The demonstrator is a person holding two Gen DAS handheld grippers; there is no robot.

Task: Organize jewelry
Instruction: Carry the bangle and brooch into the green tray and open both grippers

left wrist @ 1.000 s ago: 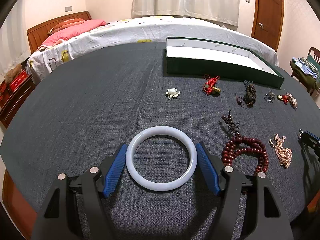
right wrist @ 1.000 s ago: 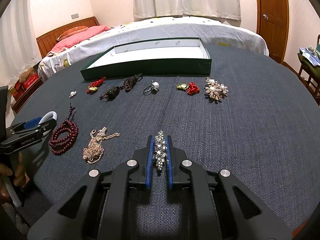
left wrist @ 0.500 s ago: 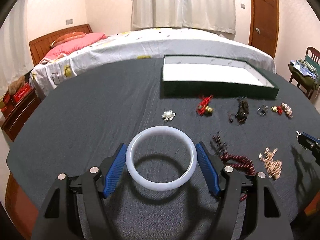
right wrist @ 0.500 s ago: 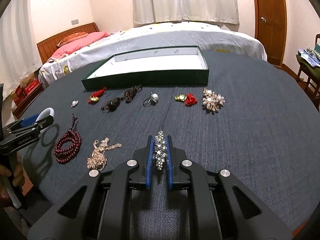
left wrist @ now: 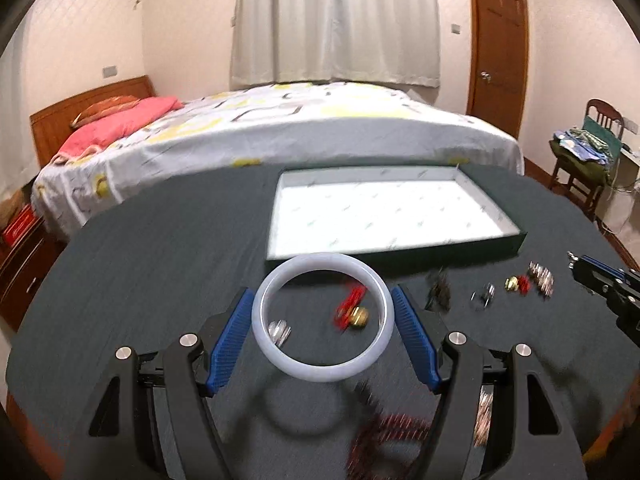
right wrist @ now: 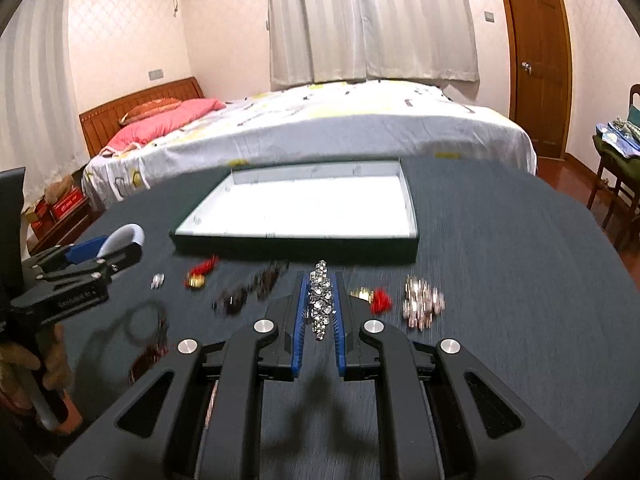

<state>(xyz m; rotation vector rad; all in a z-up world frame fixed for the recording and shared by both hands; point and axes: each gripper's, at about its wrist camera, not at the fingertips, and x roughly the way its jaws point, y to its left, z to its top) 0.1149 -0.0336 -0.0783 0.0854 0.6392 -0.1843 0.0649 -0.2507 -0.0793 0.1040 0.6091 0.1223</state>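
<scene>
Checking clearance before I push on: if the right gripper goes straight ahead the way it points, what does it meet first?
Probably the near wall of the green box. The right gripper, shut on the rhinestone piece, points straight at it, with only dark table between; depth is hard to judge.

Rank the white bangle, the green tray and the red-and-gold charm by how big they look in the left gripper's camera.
1. green tray, largest, though farthest away.
2. white bangle, held near the lens by the left gripper, so it looks bigger than it is.
3. red-and-gold charm, plainly the smallest, seen through the bangle.
</scene>
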